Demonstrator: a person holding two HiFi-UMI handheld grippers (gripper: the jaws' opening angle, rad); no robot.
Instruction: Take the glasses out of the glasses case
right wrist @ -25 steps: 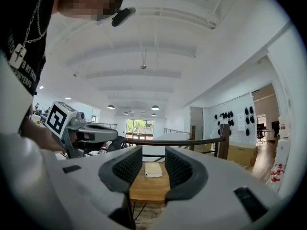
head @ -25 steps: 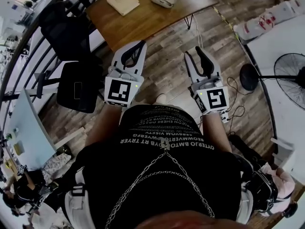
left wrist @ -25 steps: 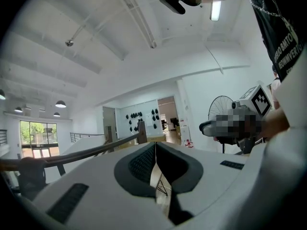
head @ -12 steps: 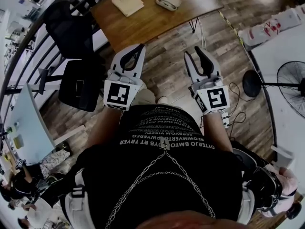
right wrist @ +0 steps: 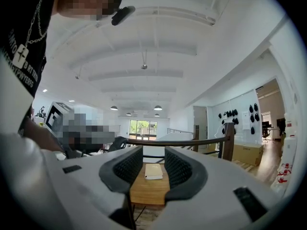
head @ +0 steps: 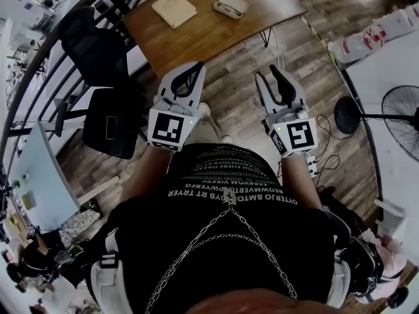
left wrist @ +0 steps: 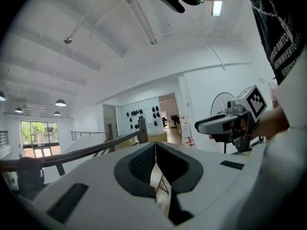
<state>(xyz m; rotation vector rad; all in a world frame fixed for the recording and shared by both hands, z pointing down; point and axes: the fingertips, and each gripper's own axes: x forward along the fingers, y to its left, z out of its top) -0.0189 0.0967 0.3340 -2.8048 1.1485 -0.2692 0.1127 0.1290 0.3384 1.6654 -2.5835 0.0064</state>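
As we step closer, the glasses case [head: 230, 6] stays out of reach; right claw [head: 267, 74], just closing a touch, gapes empty, left claw [head: 195, 67] pressed together.

Rows of small white capital letters [head: 229, 193] are printed on the black T-shirt [head: 196, 254], but cannot be read reliably. Red marks on a white plastic bag [head: 373, 34] are illegible.

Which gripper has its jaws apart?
The right gripper: its jaws, having just closed a little, stand apart with nothing between them; on the left gripper they meet.
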